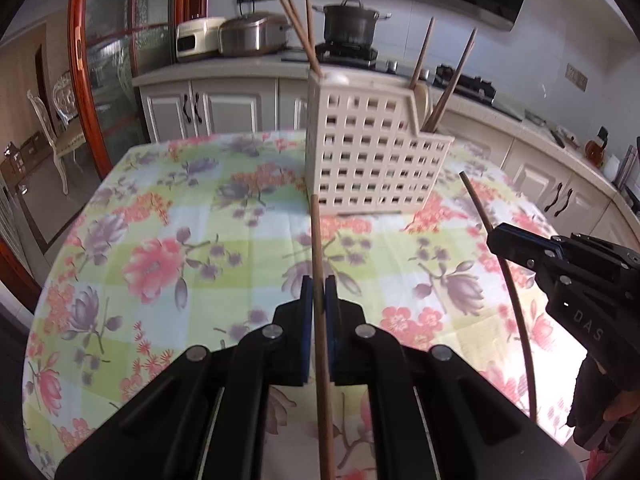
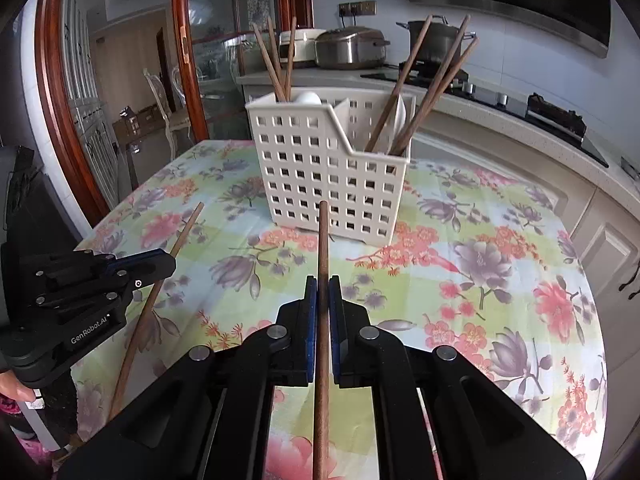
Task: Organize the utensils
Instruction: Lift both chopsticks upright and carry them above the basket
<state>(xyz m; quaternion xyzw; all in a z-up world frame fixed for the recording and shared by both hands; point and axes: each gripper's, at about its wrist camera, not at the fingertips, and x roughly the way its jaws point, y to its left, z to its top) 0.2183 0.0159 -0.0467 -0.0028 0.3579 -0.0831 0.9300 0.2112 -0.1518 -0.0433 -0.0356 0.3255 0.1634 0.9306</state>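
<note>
A white perforated utensil caddy (image 1: 372, 160) (image 2: 328, 176) stands on the floral tablecloth, holding several brown chopsticks and white spoons in two compartments. My left gripper (image 1: 319, 286) is shut on a brown chopstick (image 1: 318, 240) that points toward the caddy; it also shows at the left of the right wrist view (image 2: 168, 262). My right gripper (image 2: 323, 286) is shut on another brown chopstick (image 2: 322, 240) aimed at the caddy's front; it also shows at the right of the left wrist view (image 1: 496, 242). Both grippers hover above the table, short of the caddy.
The round table (image 1: 160, 240) has a floral cloth. Behind it is a kitchen counter (image 1: 240, 68) with a rice cooker, pots and a stove. A glass door with a red frame (image 2: 184, 60) and a chair lie to the left.
</note>
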